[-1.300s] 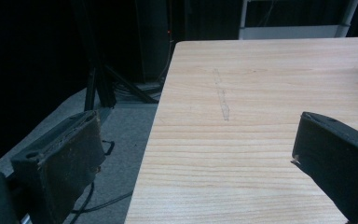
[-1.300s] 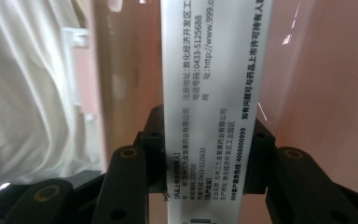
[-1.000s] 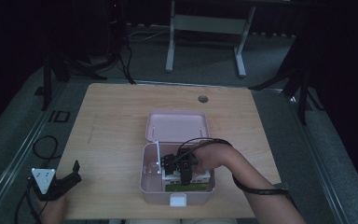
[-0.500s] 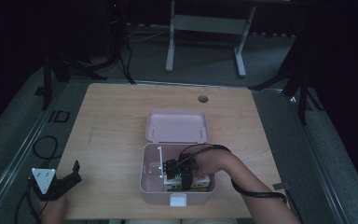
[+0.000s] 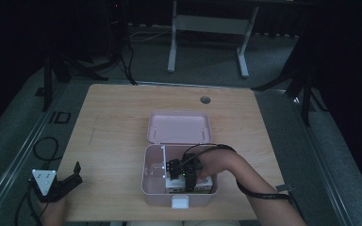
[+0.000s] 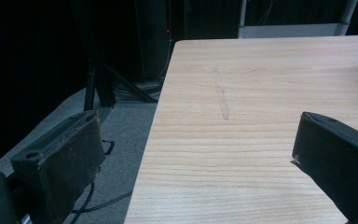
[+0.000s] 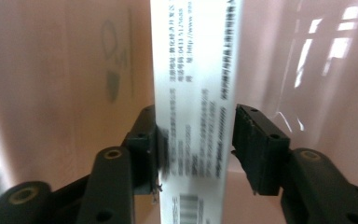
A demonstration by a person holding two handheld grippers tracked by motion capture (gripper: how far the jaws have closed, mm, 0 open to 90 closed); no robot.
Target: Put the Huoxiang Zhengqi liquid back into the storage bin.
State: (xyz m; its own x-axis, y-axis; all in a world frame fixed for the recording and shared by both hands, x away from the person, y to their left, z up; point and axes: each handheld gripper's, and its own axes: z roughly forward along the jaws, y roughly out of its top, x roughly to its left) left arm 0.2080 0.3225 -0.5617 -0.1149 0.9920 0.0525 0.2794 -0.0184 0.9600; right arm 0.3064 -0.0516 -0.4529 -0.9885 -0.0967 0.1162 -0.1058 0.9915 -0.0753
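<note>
— High view? 
— Right gripper (image 5: 185,175) reaches down inside the pink case (image 5: 153,188), over a white carton (image 5: 202,183); left gripper (image 5: 68,181) idles, spread wide.

— Right gripper view? 
— The carton (image 7: 193,93) stands between jaws just eased apart.

White box (image 7: 196,93) in the right gripper view carries the print; black lines of small type run lengthwise along its face, mostly blurred; characters look Chinese but can't be made out; one line holds a number string, roughly "0433 512" then more digits, uncertain; next line starts "http://www." with the rest unreadable; barcode (image 7: 186,205) at the near end, digits too small; no readable text in the high view or the left gripper view.
</note>
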